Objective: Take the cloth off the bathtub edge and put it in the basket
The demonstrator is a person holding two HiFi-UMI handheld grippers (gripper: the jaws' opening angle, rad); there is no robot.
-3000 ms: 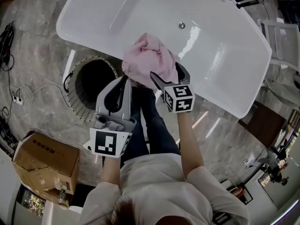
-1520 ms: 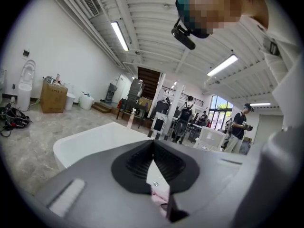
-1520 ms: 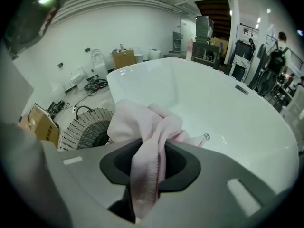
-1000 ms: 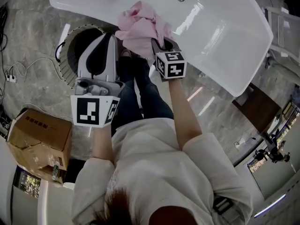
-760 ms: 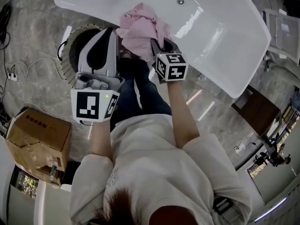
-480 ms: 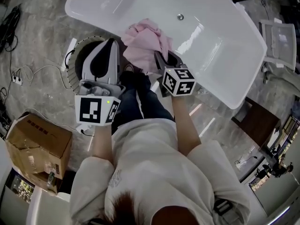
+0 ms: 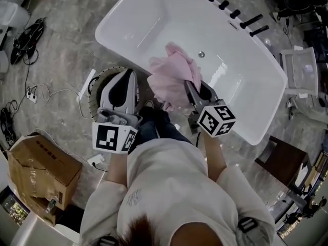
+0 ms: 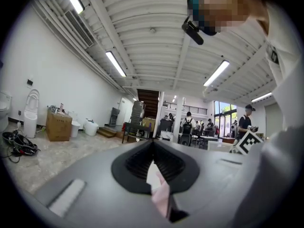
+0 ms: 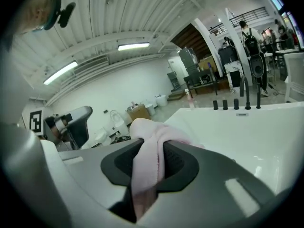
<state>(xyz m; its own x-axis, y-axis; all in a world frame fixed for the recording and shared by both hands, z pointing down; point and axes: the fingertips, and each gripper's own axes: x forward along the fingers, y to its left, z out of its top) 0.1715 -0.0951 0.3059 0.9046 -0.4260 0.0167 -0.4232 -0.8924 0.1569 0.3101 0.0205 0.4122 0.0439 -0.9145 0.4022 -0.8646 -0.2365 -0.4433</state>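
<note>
White sleeves in the foreground lead out to two claws. The right claw (image 7: 193, 92) is clamped on a bunched pink cloth (image 7: 174, 78), held up over the near edge of the bathtub (image 7: 154, 29). The left claw (image 7: 123, 78), its jaws closed together, is raised beside it above the round dark basket (image 7: 93, 88), which stands on the marble floor against the tub's side.

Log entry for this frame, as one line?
right gripper: jaws shut on pink cloth | pink cloth: held up over bathtub near rim | left gripper: jaws together, near basket | basket: cloth not yet in
</note>
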